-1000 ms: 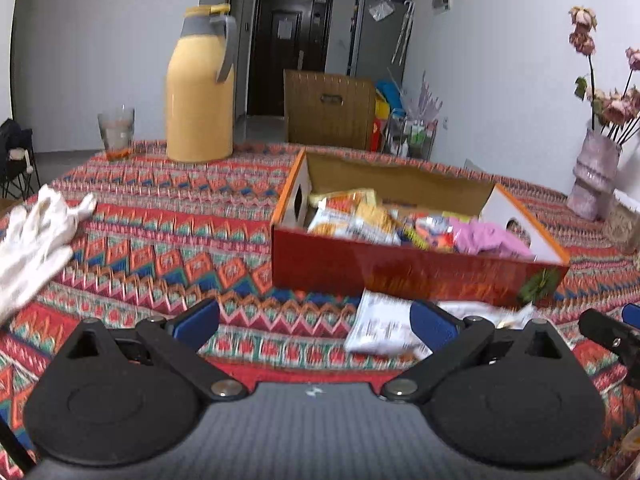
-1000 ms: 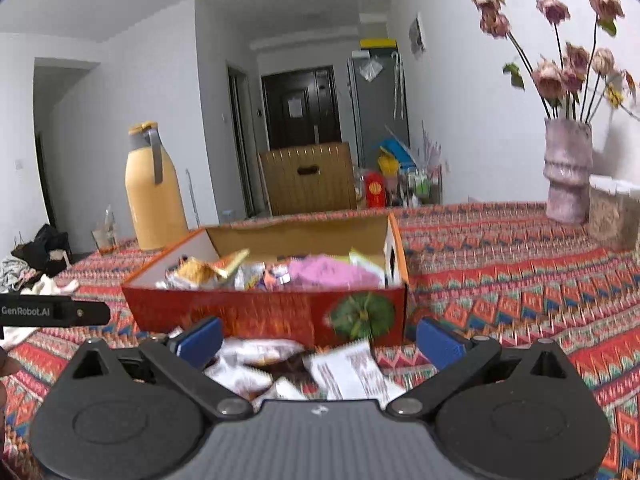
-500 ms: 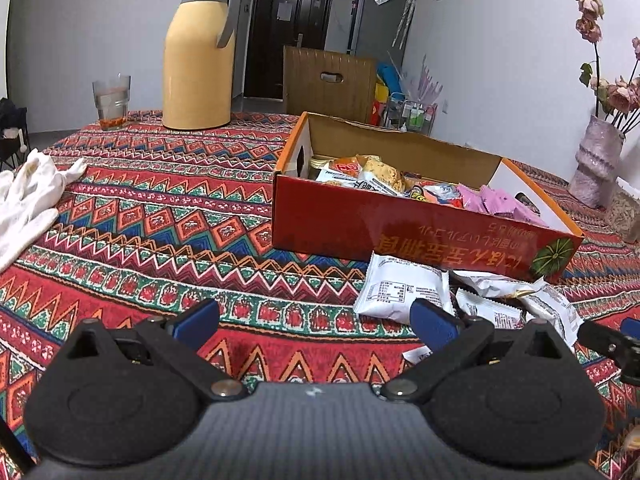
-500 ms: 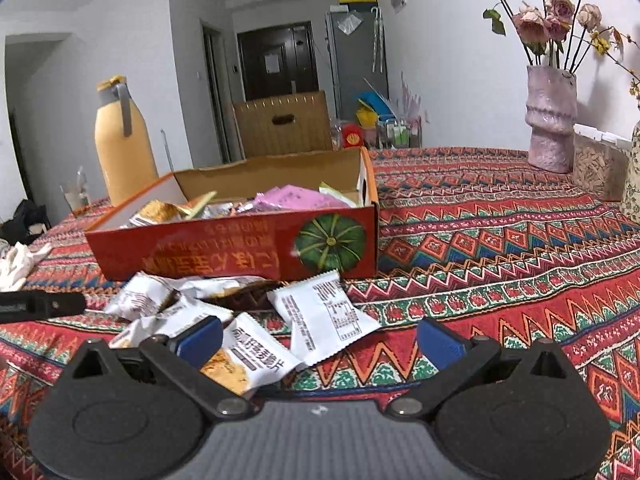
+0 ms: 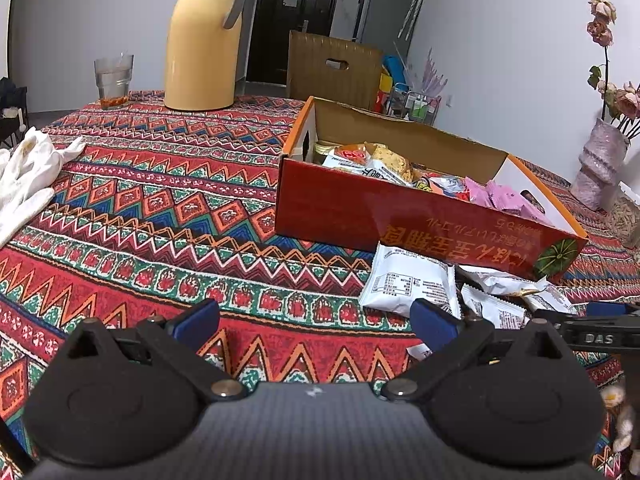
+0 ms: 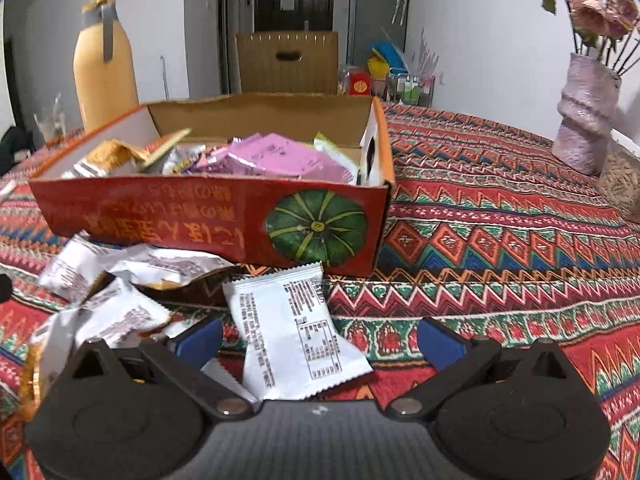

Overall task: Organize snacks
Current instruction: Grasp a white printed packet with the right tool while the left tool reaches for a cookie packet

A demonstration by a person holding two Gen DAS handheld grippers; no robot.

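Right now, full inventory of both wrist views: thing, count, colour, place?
box: one, red-orange cardboard, open, mid-table, holding mixed snacks
pink packets: several, in the box's right end
white packets: several, loose on the cloth in front of the box
jug: one, yellow with grey top, far side of the table
glass: one, clear, left of the jug
gloves: white, table's left edge
vase: one, lilac, with dried roses, far right
tablecloth: patterned red
left hand-held gripper: open, empty
right hand-held gripper: open, over a white packet
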